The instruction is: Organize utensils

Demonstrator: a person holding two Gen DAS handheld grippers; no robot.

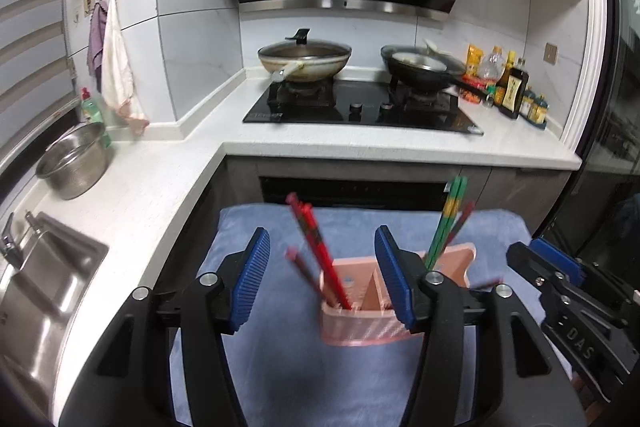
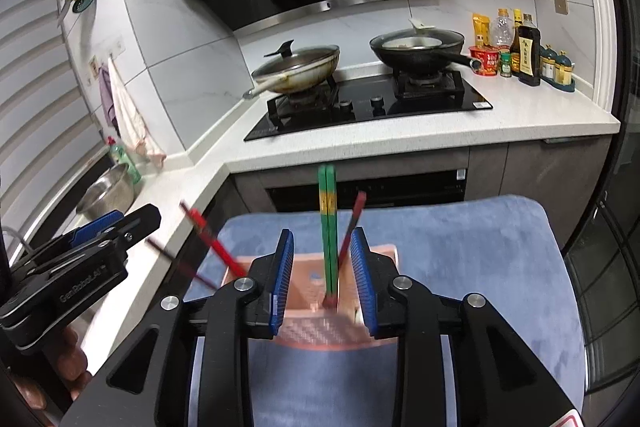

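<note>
**Chopsticks standing in the pink holder, both grippers wide and empty**

We hold the left gripper (image 1: 322, 277) over the near-left part of the blue towel (image 1: 280, 359), its jaws spread with nothing between them. The right gripper (image 2: 324, 277) hangs over the right side of the pink utensil holder (image 1: 360, 331), jaws likewise parted and holding nothing; the green chopsticks (image 2: 329, 227) rise in the gap between its pads without touching them.

Around us, past the far edge of the towel, the white countertop (image 1: 360, 143) carries a black gas hob (image 1: 360, 109) with a lidded wok (image 1: 305, 61) on the left burner and a dark frying pan (image 1: 424, 67) on the right. Sauce bottles (image 1: 514, 87) crowd the counter's far-right corner. To the left sit a steel pot (image 1: 74, 163) and a sink (image 1: 44, 279).

The holder stands near the middle of the towel, split by a divider. Its left compartment holds the red chopsticks (image 1: 320, 251), leaning left. The right compartment holds the green pair, nearly upright, with one dark red chopstick (image 2: 352, 227) beside them
</note>
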